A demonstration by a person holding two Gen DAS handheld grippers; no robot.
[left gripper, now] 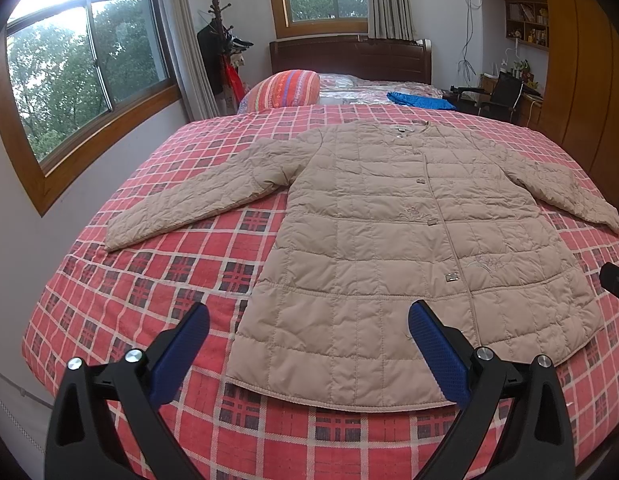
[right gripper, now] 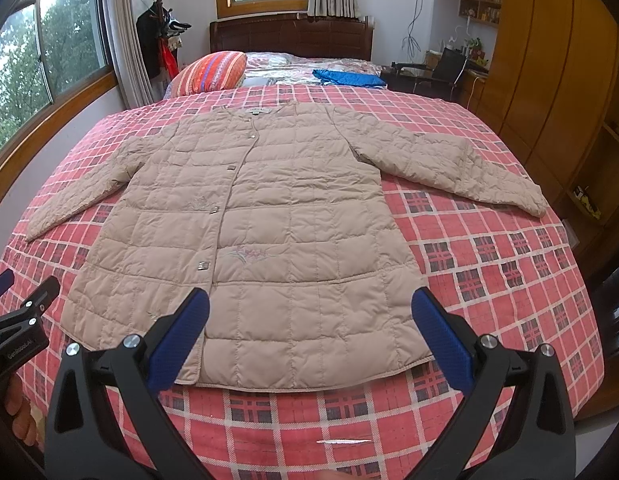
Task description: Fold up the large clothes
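Plaid bed (left gripper: 149,280): beige coat (left gripper: 389,260) flat, sleeves spread; left claw (left gripper: 308,322), right claw (right gripper: 310,310) agape above hem.

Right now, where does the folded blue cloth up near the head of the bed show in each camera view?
Left wrist view: the blue cloth lies upper right of centre, beyond the beige quilted jacket's collar.
Right wrist view: the blue cloth sits upper centre, just right of the middle.
Shared landmark: the striped orange pillow, left of the cloth in both.
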